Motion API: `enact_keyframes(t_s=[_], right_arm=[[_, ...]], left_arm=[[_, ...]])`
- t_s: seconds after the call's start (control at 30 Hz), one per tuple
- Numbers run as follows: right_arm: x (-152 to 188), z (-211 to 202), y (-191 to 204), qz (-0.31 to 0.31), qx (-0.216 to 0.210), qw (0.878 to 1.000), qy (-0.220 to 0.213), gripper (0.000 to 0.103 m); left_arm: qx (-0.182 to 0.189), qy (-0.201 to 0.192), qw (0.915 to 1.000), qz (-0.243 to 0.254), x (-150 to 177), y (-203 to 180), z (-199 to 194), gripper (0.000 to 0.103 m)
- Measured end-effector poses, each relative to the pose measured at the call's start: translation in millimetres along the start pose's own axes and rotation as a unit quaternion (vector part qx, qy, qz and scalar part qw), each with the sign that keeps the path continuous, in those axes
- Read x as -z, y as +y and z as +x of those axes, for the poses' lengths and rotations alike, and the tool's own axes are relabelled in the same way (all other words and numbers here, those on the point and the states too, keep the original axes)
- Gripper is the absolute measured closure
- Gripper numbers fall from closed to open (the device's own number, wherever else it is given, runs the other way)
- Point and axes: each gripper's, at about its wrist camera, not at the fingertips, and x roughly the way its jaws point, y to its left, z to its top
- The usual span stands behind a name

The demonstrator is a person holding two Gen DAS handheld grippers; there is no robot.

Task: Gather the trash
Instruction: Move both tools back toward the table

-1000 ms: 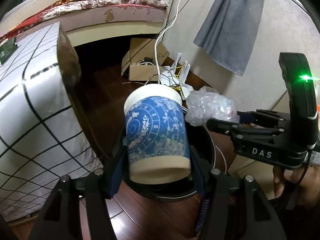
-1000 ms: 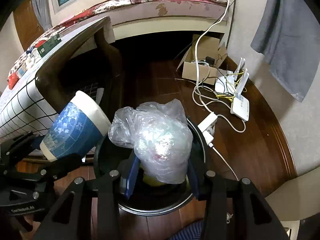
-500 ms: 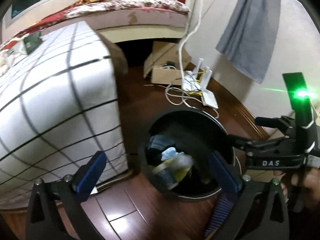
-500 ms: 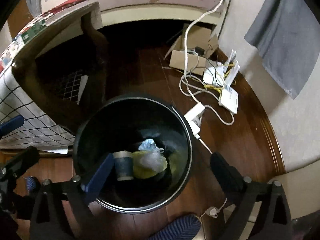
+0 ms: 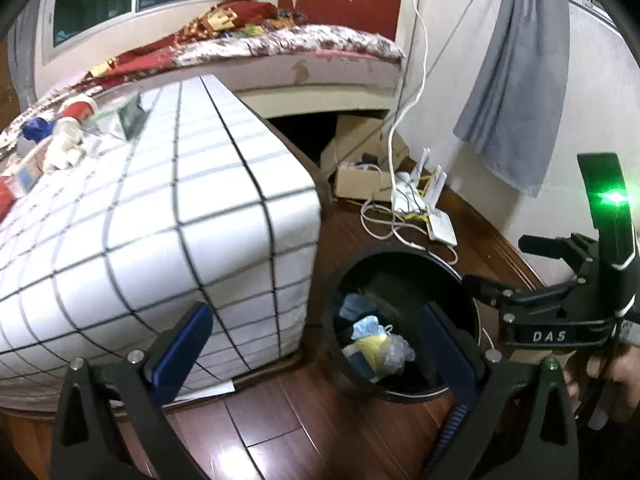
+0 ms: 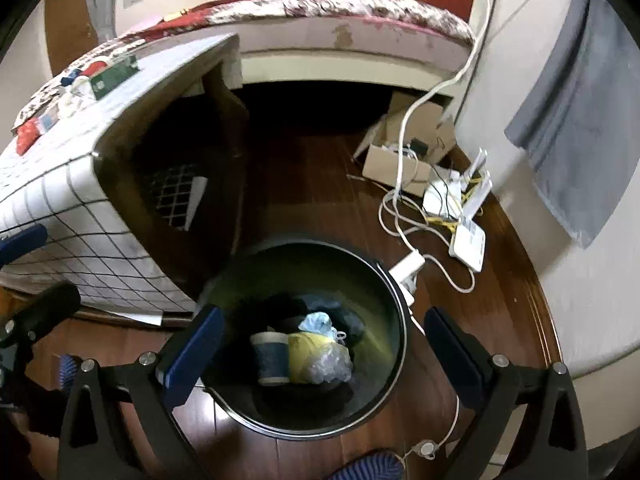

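Observation:
A black round trash bin (image 6: pixel 394 308) stands on the wooden floor; the left wrist view shows it too, as the bin (image 5: pixel 400 258). Inside lie the blue-patterned paper cup (image 6: pixel 272 358) on its side and the clear plastic bag (image 6: pixel 330 364) over something yellow, plus blue scraps. The bag (image 5: pixel 394 350) shows in the left wrist view too. My right gripper (image 6: pixel 320 354) hangs above the bin, open and empty. My left gripper (image 5: pixel 316 346) is open and empty, up and left of the bin, by the table corner. The right gripper's body (image 5: pixel 560 312) shows at the right of the left wrist view.
A low table under a white checked cloth (image 5: pixel 160 220) stands left of the bin, with small items (image 5: pixel 60 140) at its far end. Beyond are a bed (image 5: pixel 300 52), a cardboard box (image 6: pixel 404 160), white routers and cables (image 6: pixel 460 204), a power strip (image 6: pixel 406 268) and a grey hanging cloth (image 6: pixel 580 120).
Both grippers opened. The cup fell from the left and the plastic bag from the right, and both now lie in the bin. Both grippers rose, the left swinging toward the table.

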Motion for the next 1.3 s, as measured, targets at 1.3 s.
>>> enact_keyframes(t_s=[1.3], right_arm=[[-114.5,-43.1,195.3,-0.087,-0.119,0.983,-0.113,0.001]], left_arm=[[-0.201,-0.106,0.9587,-0.171,-15.2,232.6,-93.3,0.001]])
